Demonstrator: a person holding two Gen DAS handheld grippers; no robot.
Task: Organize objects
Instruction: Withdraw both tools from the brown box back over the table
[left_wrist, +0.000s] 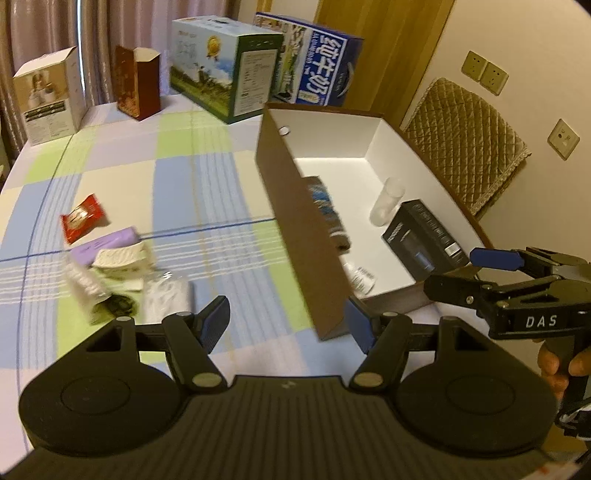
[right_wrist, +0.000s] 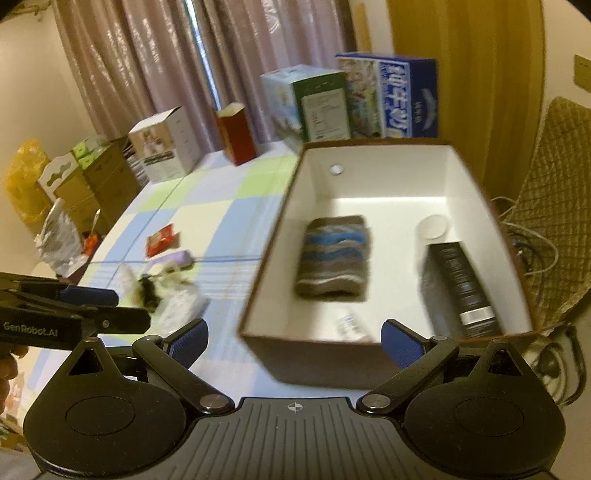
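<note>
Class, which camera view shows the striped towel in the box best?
The right wrist view: the striped towel lies whole, seen from above. In the left wrist view the box wall hides most of it.

"DAS" on right hand-held gripper (left_wrist: 496, 258); "GenRobot.AI" on left hand-held gripper (right_wrist: 88, 295)

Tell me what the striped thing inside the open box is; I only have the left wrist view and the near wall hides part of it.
Observer: A folded striped cloth, brown and blue, lying flat on the box floor.
Operator: Is the right gripper carrying anything?
Observer: No, it is open with nothing between its fingers.
Operator: What's off the table past the snack pile?
Observer: Stacked cardboard cartons and a yellow bag.
</note>
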